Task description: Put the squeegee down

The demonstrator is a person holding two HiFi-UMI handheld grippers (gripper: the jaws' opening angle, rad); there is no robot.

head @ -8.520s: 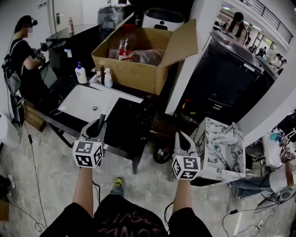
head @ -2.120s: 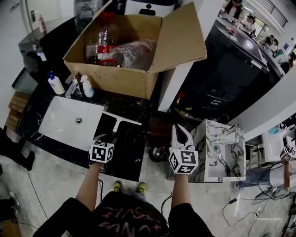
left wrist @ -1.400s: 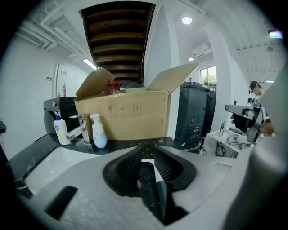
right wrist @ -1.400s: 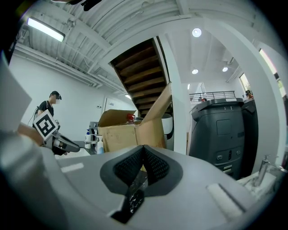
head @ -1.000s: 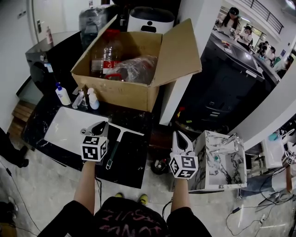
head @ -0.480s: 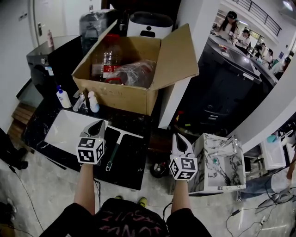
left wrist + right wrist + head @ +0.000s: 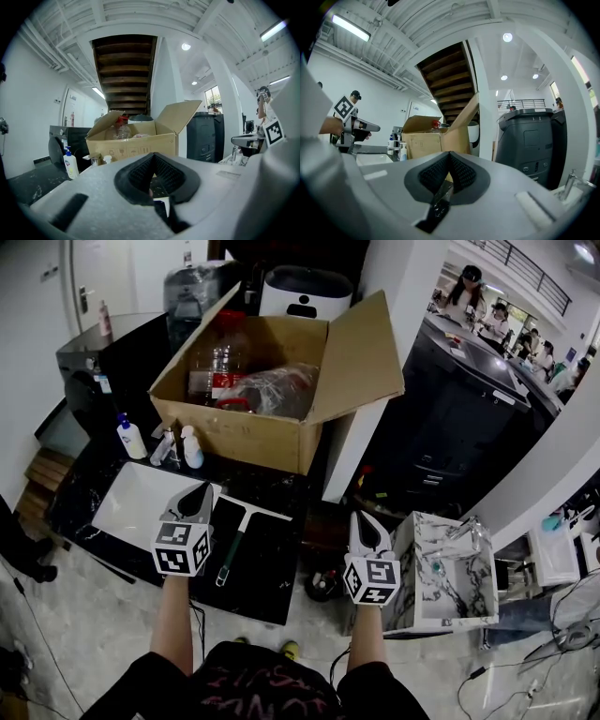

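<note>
The squeegee point(image 7: 234, 545) lies flat on the black countertop point(image 7: 277, 563), its white blade toward the box and its dark green handle pointing back at me. My left gripper point(image 7: 195, 495) hovers just left of it, over the sink's near edge. It is shut and holds nothing. In the left gripper view the left gripper point(image 7: 153, 157) shows its pads met, and the squeegee is hidden. My right gripper point(image 7: 361, 521) hangs level beyond the counter's right end, also shut and empty. The right gripper point(image 7: 449, 155) shows its pads touching.
A white sink point(image 7: 141, 507) is set into the counter's left part, with two bottles point(image 7: 130, 437) point(image 7: 192, 448) behind it. An open cardboard box point(image 7: 272, 427) holding bottles and plastic stands at the back. A marble-patterned basin unit point(image 7: 441, 568) stands right of my right gripper.
The left gripper carried the squeegee, set it down on the counter and let go. Over the last second its jaws shut and it rose slightly, left of the squeegee. The right gripper kept still.
</note>
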